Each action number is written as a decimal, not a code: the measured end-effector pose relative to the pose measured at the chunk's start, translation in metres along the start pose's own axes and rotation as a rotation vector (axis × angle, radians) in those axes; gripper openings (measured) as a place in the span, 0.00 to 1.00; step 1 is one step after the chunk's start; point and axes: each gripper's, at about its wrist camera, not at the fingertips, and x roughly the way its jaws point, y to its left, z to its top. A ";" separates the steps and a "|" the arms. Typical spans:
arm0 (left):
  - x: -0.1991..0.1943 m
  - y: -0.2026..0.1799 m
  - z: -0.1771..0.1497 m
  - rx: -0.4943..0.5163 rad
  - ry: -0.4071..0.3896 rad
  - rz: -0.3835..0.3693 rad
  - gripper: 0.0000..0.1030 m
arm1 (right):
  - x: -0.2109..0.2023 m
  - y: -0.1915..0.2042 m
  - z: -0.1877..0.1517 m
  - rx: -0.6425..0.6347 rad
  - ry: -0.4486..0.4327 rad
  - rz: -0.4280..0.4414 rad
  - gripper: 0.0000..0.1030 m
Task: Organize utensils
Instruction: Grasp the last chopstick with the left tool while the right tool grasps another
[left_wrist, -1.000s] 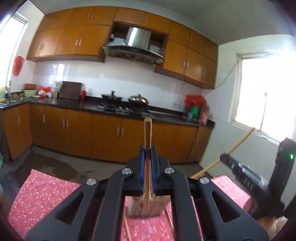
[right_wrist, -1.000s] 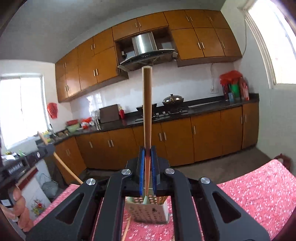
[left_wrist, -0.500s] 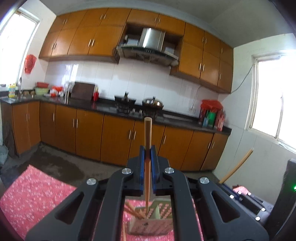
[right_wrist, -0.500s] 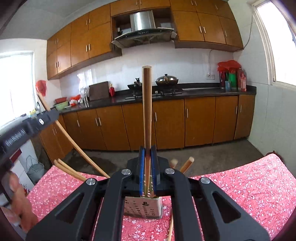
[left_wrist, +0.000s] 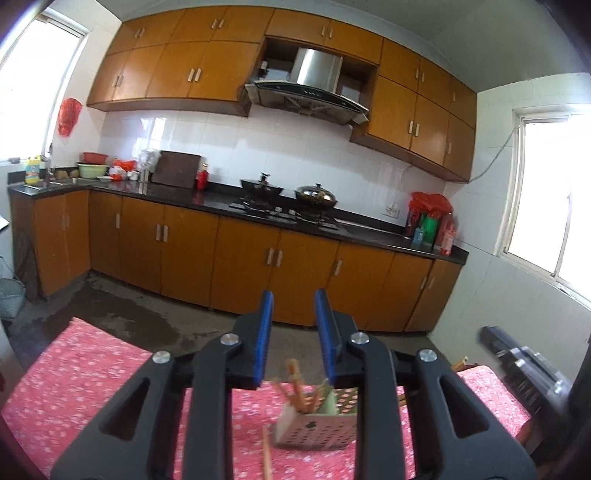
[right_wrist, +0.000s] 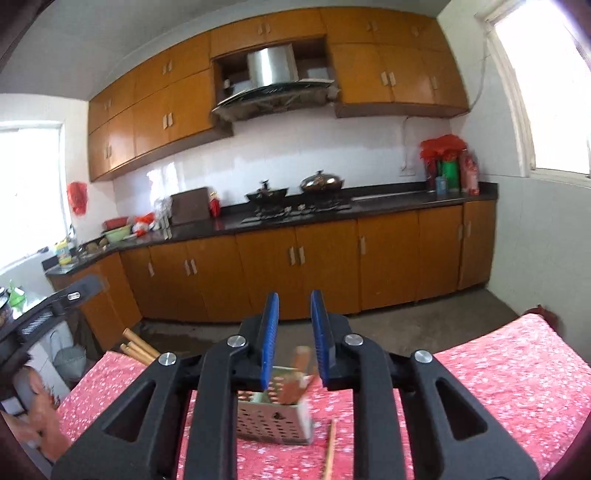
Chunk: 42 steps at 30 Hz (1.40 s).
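**Both claws letting go above the utensil holder**

I am spreading the jaws of my left gripper (left_wrist: 293, 334); its blue pads (left_wrist: 265, 339) are standing apart with nothing pressed between them. Just below the gap, at the lower centre of the left wrist view, the perforated utensil holder (left_wrist: 317, 428) is sitting on the red flowered tablecloth (left_wrist: 92, 376), with wooden chopsticks (left_wrist: 295, 384) standing up out of it, blurred. One more wooden stick (left_wrist: 266, 458) is lying on the cloth in front of the holder, at the bottom edge of the frame.

I am also spreading the jaws of my right gripper (right_wrist: 294, 338), and they are gripping nothing. In the right wrist view the utensil holder (right_wrist: 273, 424) is showing directly under the gap, low in the centre, with a blurred wooden handle (right_wrist: 301, 363) rising from it between the pads without touching them as far as I can tell. A loose stick (right_wrist: 330, 446) is lying on the cloth to the holder's right, and more wooden handles (right_wrist: 138, 349) are poking up at the left of the frame.

Beyond the table the orange kitchen cabinets (right_wrist: 325, 273) are filling the background.
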 end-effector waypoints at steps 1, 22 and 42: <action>-0.009 0.008 -0.001 0.002 -0.001 0.010 0.27 | -0.004 -0.009 -0.001 0.010 0.006 -0.023 0.21; 0.016 0.047 -0.201 0.082 0.544 0.038 0.34 | 0.035 -0.027 -0.222 0.035 0.660 0.032 0.21; 0.054 0.035 -0.240 0.121 0.671 0.108 0.08 | 0.056 -0.058 -0.218 0.049 0.633 -0.062 0.08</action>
